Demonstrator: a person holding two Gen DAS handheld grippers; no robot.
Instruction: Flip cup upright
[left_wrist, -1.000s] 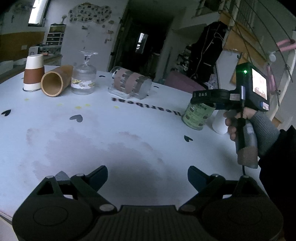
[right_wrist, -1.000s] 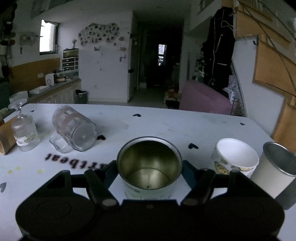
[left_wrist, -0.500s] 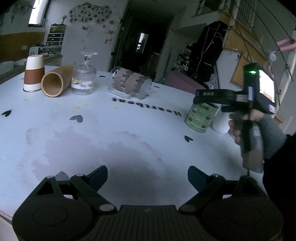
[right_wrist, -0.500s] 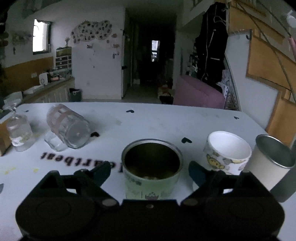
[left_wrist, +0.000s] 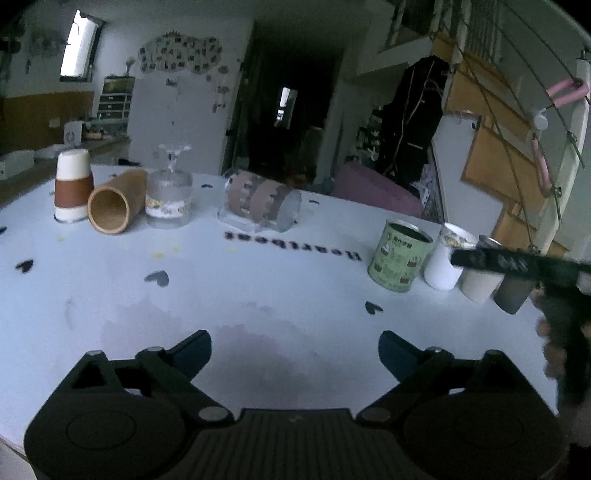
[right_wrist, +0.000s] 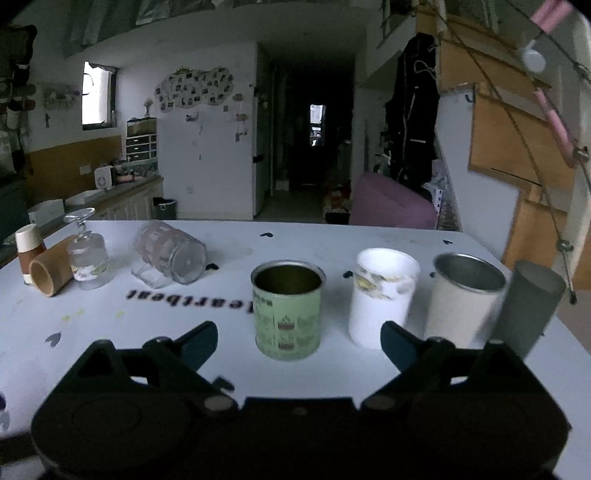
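The pale green printed tin cup stands upright, mouth up, near the right edge of the white table, first in a row of upright cups. The right gripper is wide open just before it, touching nothing; the left gripper is open and empty too.
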